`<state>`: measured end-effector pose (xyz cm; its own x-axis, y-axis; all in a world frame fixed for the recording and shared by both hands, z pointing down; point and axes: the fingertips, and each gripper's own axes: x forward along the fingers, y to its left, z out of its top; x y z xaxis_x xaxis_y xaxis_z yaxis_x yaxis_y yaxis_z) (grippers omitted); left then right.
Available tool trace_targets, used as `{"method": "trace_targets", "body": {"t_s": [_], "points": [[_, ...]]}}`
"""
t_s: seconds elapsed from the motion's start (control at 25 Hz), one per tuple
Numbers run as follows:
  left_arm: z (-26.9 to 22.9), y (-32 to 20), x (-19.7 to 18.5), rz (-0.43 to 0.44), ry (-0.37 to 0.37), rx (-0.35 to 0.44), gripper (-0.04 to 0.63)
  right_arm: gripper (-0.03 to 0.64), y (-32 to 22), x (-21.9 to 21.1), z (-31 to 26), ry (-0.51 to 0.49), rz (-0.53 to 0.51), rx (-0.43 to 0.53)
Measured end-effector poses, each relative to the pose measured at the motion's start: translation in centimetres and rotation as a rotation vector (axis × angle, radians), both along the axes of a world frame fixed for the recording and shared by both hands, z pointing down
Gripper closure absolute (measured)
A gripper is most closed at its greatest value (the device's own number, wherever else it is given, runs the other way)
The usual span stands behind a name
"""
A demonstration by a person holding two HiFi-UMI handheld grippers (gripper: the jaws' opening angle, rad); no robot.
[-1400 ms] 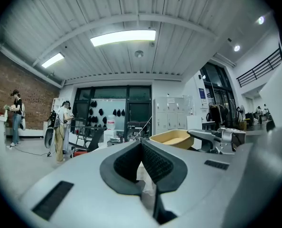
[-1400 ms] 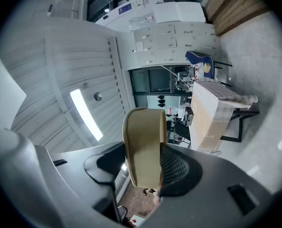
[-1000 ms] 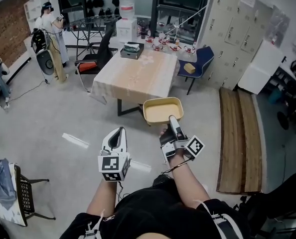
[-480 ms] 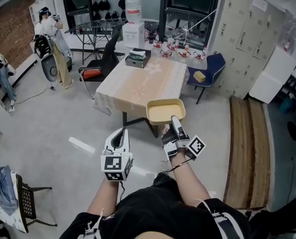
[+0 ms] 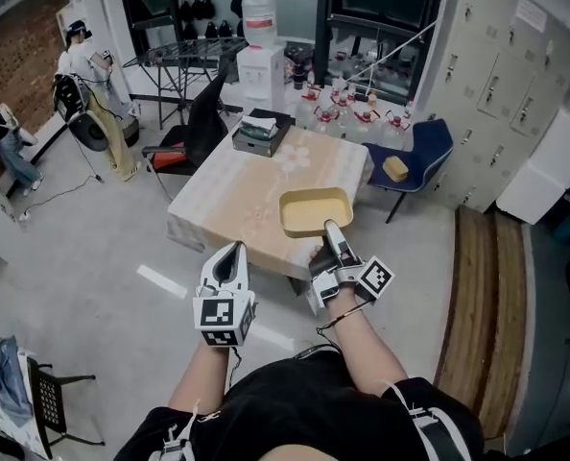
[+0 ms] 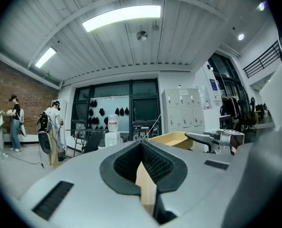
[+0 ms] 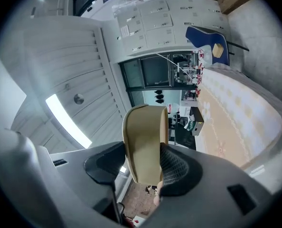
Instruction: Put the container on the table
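The container [image 5: 315,211] is a shallow yellow tray held level in the air, over the near edge of the table [image 5: 247,185]. My right gripper [image 5: 330,230] is shut on the middle of its near rim. In the right gripper view the container's wall [image 7: 143,141] fills the gap in my right gripper [image 7: 148,172], with the table [image 7: 236,108] beyond. My left gripper [image 5: 229,259] hangs shut and holds nothing, left of the container and short of the table. In the left gripper view, past my left gripper [image 6: 142,146], the container [image 6: 172,139] shows.
A grey box [image 5: 259,129] sits at the table's far edge. A blue chair [image 5: 419,152] stands right of the table, a black chair [image 5: 187,133] left of it, a water dispenser [image 5: 263,51] behind. Wooden planks [image 5: 482,325] lie at the right. People [image 5: 79,56] stand far left.
The table has come closer. The container, before over the floor in front of it, now reaches over its near edge. Both grippers kept their hold and pose.
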<state>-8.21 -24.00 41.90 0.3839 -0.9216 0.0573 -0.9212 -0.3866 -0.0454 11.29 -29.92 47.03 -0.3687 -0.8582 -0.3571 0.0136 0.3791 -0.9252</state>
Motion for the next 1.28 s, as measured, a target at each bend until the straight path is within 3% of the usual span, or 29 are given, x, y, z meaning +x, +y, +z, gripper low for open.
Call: {"method": "trace_targets", "body": {"t_s": [0.24, 0.52, 0.96, 1.28], "points": [[-0.5, -10.4, 3.3, -0.016, 0.009, -0.017, 0.583, 0.373, -10.9, 3.1, 1.0, 0.009, -0.020, -0.049], [-0.6, -17.5, 2.5, -0.028, 0.008, -0.042, 0.583, 0.377, -18.9, 3.1, 3.6, 0.021, -0.023, -0.123], [0.9, -23.4, -0.7, -0.063, 0.016, -0.051, 0.583, 0.379, -27.1, 1.1, 9.0, 0.078, -0.060, -0.176], [2.1, -25.2, -2.2, -0.100, 0.018, -0.079, 0.583, 0.380, -30.4, -1.8, 14.9, 0.060, -0.165, -0.262]]}}
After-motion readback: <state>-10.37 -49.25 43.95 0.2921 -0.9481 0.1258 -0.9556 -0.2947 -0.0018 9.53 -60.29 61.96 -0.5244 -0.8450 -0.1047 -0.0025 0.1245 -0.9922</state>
